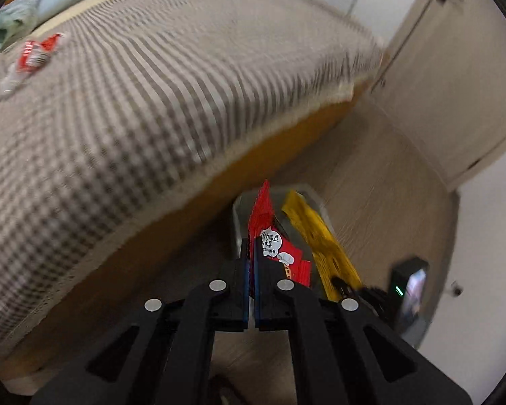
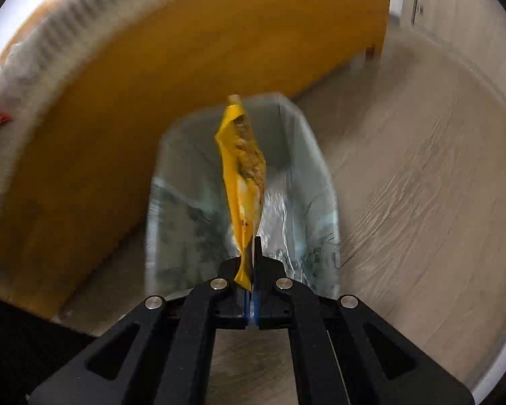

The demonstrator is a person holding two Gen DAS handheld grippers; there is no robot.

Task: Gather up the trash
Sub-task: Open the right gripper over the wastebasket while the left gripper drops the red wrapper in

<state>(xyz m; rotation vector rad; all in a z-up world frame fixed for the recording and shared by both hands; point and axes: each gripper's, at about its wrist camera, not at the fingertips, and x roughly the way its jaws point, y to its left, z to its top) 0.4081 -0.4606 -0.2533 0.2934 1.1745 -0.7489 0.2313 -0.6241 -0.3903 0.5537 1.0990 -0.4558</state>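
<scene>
My left tongs [image 1: 252, 263]: pinch the red wrapper [image 1: 273, 236].
My right tongs [image 2: 252, 263]: pinch the yellow wrapper [image 2: 243, 168].
Bin [image 2: 324, 182]: under both.
Risk: wrappers miss (thin, floaty) beyond the bin's rim.

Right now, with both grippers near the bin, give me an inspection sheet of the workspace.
Surface: wood-look floor beside a bed with a checked cover.
Job's things: lined trash bin on the floor by the bed frame; red snack wrapper and yellow wrapper both above it, not yet dropped.
Clutter: another red wrapper on the bed cover near the pillows.
Grippers: left gripper shut on the red snack wrapper; right gripper shut on the yellow wrapper.
Cables: nothing seen.
Surroundings: closed door; orange-brown bed frame. Both views are motion-blurred.
</scene>
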